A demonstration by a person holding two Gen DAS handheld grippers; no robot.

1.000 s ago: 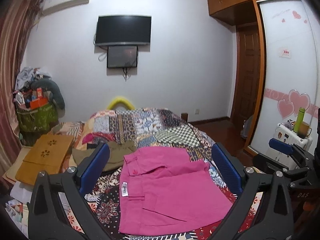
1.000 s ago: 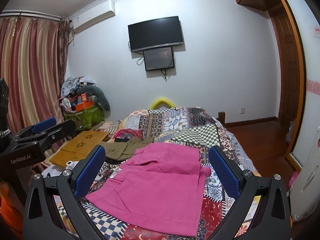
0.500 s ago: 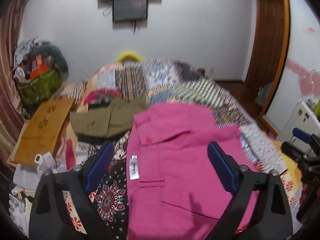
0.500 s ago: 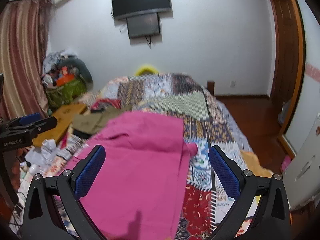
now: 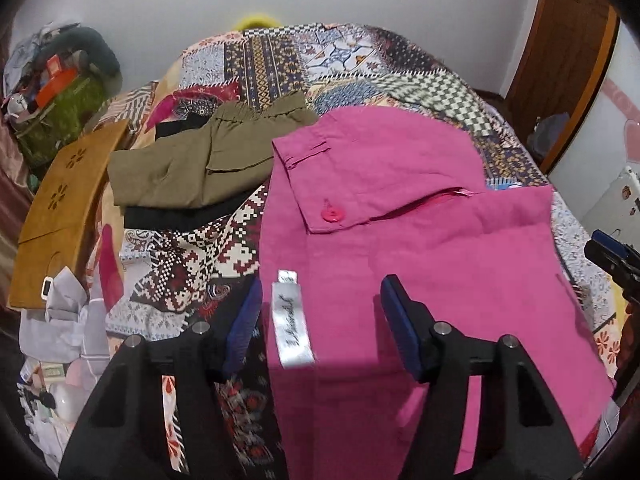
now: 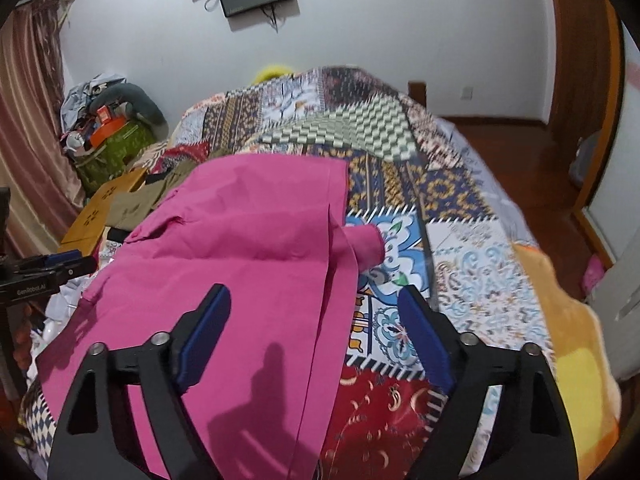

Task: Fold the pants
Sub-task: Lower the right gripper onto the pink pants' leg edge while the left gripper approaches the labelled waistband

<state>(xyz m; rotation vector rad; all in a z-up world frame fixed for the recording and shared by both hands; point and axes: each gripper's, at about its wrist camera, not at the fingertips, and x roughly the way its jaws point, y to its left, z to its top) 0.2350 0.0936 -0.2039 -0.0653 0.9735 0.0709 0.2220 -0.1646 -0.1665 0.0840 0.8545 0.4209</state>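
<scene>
While the pink pants (image 5: 420, 240) lie spread flat on the patchwork bed (image 5: 320, 52), waistband and button toward the far side, I have brought both tools down over them: a second ago each camera looked across the room at the wall screen, and now each looks steeply down onto cloth. My left tool (image 5: 320, 320) straddles the left edge of the pants where the white label (image 5: 292, 320) lies; its jaws are closing from wide, with that edge and label between them, but the pads do not yet press on anything. My right tool (image 6: 316, 340) hangs over the opposite edge, one finger above pink cloth and the other above the quilt; its jaws are closing too, with nothing pinched. I judge this the reach for the first fold, both sides about to be taken. Beyond the left edge, olive shorts (image 5: 200, 168) rest on a dark garment, well clear of my grasp.
</scene>
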